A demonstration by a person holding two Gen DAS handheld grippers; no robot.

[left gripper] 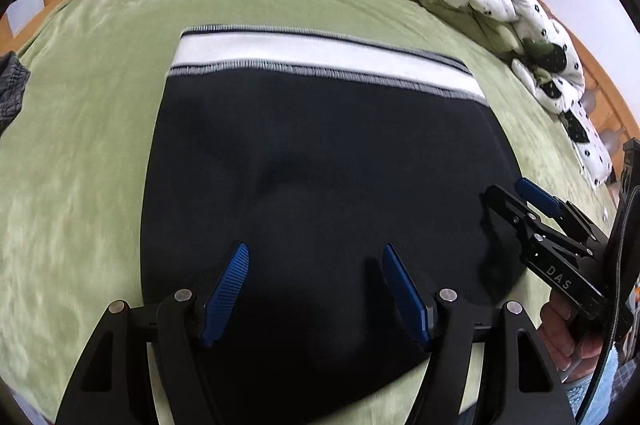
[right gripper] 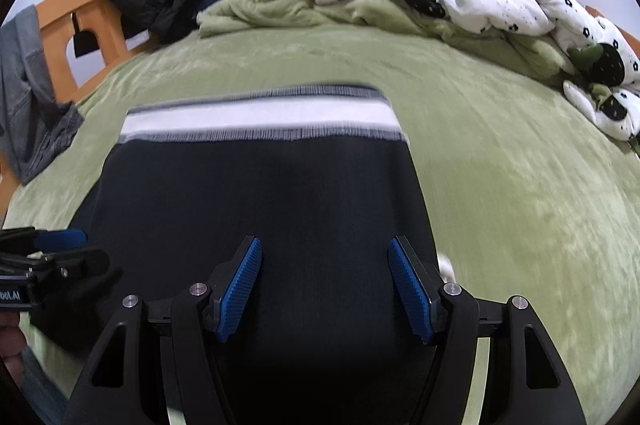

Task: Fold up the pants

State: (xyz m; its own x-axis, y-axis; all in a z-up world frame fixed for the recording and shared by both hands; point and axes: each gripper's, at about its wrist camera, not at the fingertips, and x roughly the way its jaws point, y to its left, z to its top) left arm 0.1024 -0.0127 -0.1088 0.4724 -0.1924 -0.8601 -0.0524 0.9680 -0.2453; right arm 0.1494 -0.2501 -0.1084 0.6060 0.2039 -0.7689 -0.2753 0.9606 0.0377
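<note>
A: Both tools gape over the near end of the pants [left gripper: 320,165]; the left gripper [left gripper: 316,289] and the right gripper [right gripper: 325,287] hold nothing.

B: I'd have each pinch a near corner, lift together, and carry it evenly toward the white waistband [left gripper: 320,55]; uneven hands would skew the fold.

A: The pants look dark, soft, faintly dimpled; they lie flat mid-bed on the green blanket [right gripper: 500,165], waistband at the far end, rumpled quilt [right gripper: 500,1] well beyond it.
</note>
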